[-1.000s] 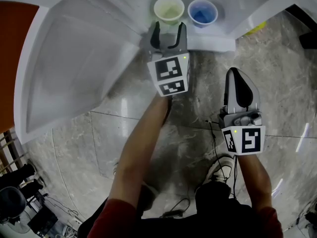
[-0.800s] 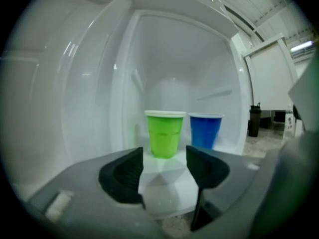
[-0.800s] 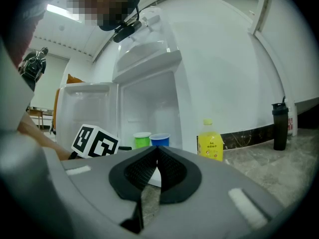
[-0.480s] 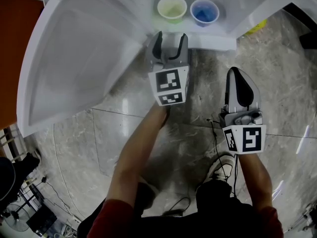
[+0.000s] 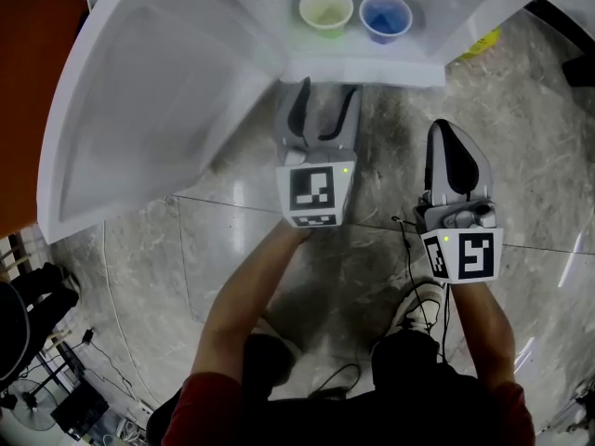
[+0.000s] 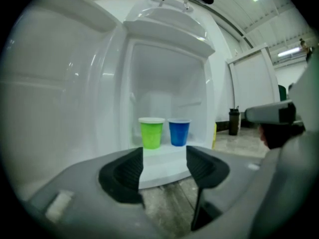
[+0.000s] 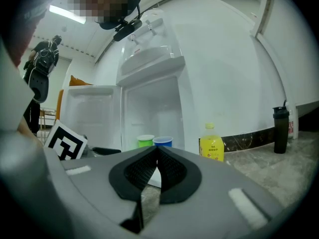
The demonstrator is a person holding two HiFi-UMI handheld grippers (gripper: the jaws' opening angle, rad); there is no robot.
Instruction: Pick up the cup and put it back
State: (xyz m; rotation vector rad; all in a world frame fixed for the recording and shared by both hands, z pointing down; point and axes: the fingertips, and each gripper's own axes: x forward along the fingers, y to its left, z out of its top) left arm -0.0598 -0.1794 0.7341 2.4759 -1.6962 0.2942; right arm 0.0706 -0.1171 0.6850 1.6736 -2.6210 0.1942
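Our left gripper [image 5: 327,96] is wide open, empty, facing the green cup [image 6: 151,132]; right gripper [image 7: 155,158] is pinched shut on nothing. Cup looks light and crushable (thin plastic, we reckon); we'd squeeze mid-wall, gently.

White fridge shelf [image 5: 372,71]: green cup [image 5: 325,9], blue cup [image 5: 385,15] side by side, upright.
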